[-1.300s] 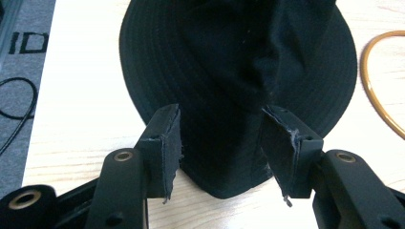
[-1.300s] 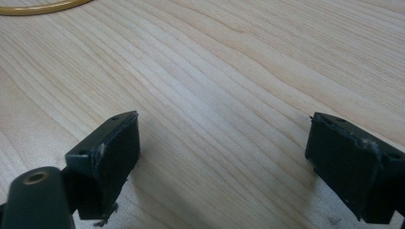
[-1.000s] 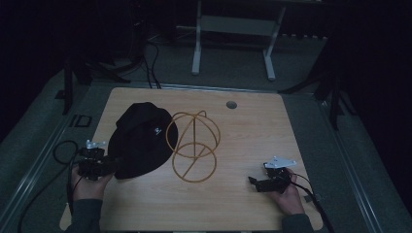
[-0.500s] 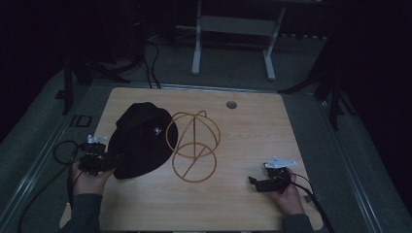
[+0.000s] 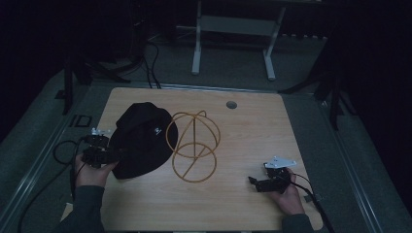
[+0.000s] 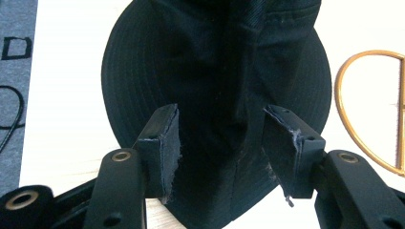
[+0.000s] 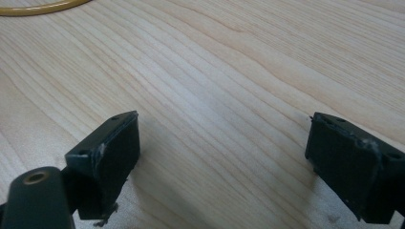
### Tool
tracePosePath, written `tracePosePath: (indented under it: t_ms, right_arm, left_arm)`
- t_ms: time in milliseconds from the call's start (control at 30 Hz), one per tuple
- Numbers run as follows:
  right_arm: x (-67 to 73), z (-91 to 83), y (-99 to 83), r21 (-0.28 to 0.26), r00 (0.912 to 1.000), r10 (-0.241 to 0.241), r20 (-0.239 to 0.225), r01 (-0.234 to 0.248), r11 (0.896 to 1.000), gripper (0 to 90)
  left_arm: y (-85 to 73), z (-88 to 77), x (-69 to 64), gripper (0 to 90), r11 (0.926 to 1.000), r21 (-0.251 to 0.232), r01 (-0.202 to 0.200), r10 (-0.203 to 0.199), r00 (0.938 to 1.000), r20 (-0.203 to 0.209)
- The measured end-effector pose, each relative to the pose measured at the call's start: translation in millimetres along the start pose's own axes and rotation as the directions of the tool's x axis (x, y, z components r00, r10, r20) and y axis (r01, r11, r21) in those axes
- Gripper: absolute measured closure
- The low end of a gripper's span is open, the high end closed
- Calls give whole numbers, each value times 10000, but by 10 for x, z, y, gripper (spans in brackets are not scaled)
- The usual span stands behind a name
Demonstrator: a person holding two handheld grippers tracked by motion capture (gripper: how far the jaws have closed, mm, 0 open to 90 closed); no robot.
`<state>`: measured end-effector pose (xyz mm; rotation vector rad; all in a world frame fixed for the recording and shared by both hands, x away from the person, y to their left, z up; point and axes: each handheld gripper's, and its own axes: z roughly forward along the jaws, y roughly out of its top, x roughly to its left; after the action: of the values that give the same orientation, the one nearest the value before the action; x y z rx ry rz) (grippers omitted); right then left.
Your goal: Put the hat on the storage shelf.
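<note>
Left gripper [image 6: 220, 152], jaws spread apart with a wide gap between their pads, poised at the near-left edge of the black fabric bucket hat [image 6: 217, 81]; the hat's brim lies between and beneath the jaws, yet the pads [image 6: 168, 148] stand clear of the cloth on either side, so nothing is grasped. In the high view the same left gripper [image 5: 99, 149], held in the person's left hand [image 5: 90, 170], sits at the left edge of the pale wooden table [image 5: 243, 204], just beside the hat [image 5: 143, 141], which rests flat on the left half of the tabletop. The hat is soft, dark and matte, with concentric rows of stitching round its brim, a creased crown and a small white emblem on the front. Just right of it stands a gold-coloured wire hat stand [image 5: 193, 145], built of thin metal hoops: a round base ring flat on the table and arched loops that rise from it, its left loop touching or overlapping the hat's brim. Right gripper [image 7: 224, 162], jaws released and wide apart, holds nothing and hovers low over bare wood grain; in the high view this right gripper [image 5: 272, 177] lies near the right front of the table, well apart from the stand. The black pads are worn and frayed at the edges.
</note>
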<state>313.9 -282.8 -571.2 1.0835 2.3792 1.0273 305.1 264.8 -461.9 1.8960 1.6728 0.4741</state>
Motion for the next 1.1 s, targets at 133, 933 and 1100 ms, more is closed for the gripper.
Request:
tracePosePath:
  t_ms: [133,933,1100]
  right_arm:
    - [1,0,0,3,10000,10,-1,-10,10000,113]
    - [1,0,0,2,10000,13,1,-13,10000,113]
    - [0,0,0,-2,10000,8,-1,-8,10000,113]
  left_arm:
    - [43,7,-9,478,9999,116,-70,69,10000,23]
    - [337,99,-84,475,9954,890,-342,326,9993,195]
    - [390,118,-73,476,9927,1124,-429,408,9989,216]
